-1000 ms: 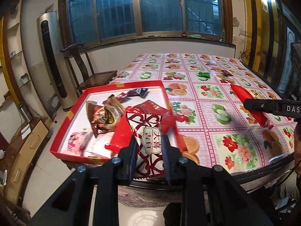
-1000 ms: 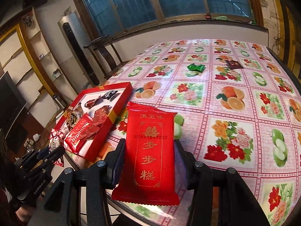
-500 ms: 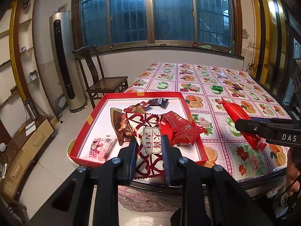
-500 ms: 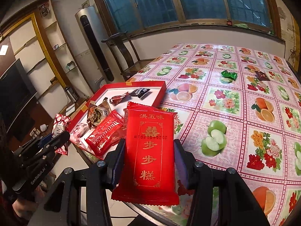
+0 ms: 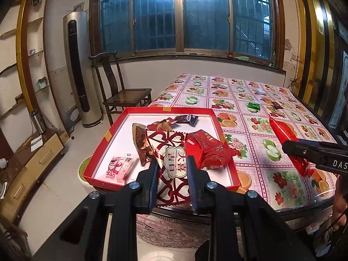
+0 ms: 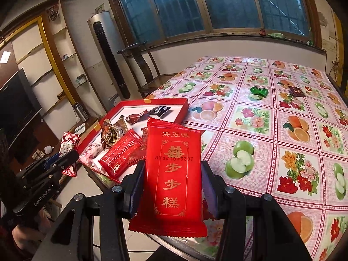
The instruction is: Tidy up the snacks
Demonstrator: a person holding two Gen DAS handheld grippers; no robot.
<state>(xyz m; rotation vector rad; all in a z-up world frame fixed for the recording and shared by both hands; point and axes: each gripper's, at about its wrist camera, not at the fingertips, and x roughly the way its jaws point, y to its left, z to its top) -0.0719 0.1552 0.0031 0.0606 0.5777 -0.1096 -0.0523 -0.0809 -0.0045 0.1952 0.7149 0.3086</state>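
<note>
left wrist view: looks forward and down along left gripper, from near table edge, red tray close ahead, window beyond. right wrist view: looks along right gripper, tilted down, table ahead, tray to left. both share tray, table, window, chair, green packet; each sees other gripper at frame edge.

Red tray, fruit-and-flower patterned tablecloth

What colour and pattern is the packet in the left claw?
White packet with a dark red lattice and a white label at its middle; clearest in the left wrist view.
</note>
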